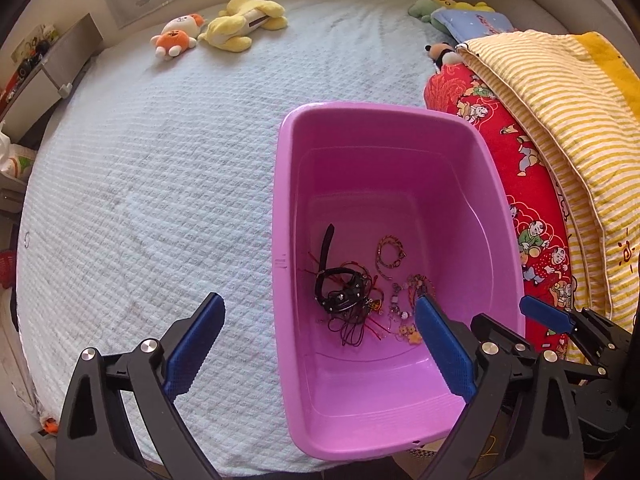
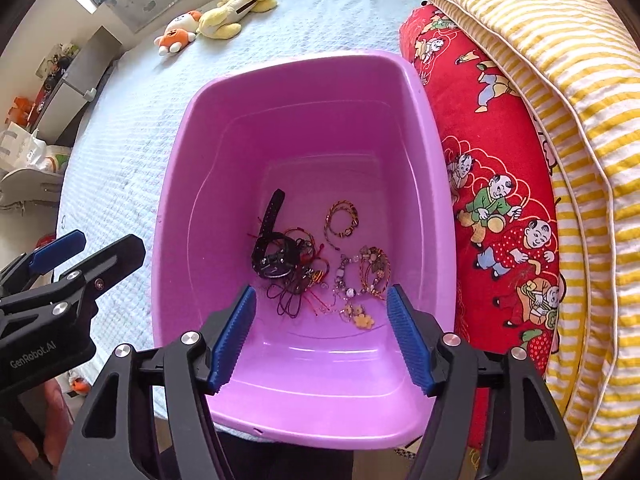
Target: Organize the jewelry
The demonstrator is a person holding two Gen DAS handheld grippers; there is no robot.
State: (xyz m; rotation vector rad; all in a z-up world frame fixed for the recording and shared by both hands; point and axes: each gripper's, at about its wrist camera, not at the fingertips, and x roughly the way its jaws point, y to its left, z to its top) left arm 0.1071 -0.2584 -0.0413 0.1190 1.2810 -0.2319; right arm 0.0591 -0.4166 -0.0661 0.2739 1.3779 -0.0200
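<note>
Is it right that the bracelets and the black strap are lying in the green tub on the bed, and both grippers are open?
Not quite: the tub is pink, not green, as the right wrist view shows. The bracelets and black strap do lie in it on the bed, and the left gripper and right gripper are open.

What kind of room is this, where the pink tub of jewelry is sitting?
Most likely a bedroom, perhaps a child's. The pink tub sits on a quilted white bed cover, plush toys lie farther back, and folded bedding, a red cartoon-print quilt and a yellow striped one, is stacked beside it.
</note>
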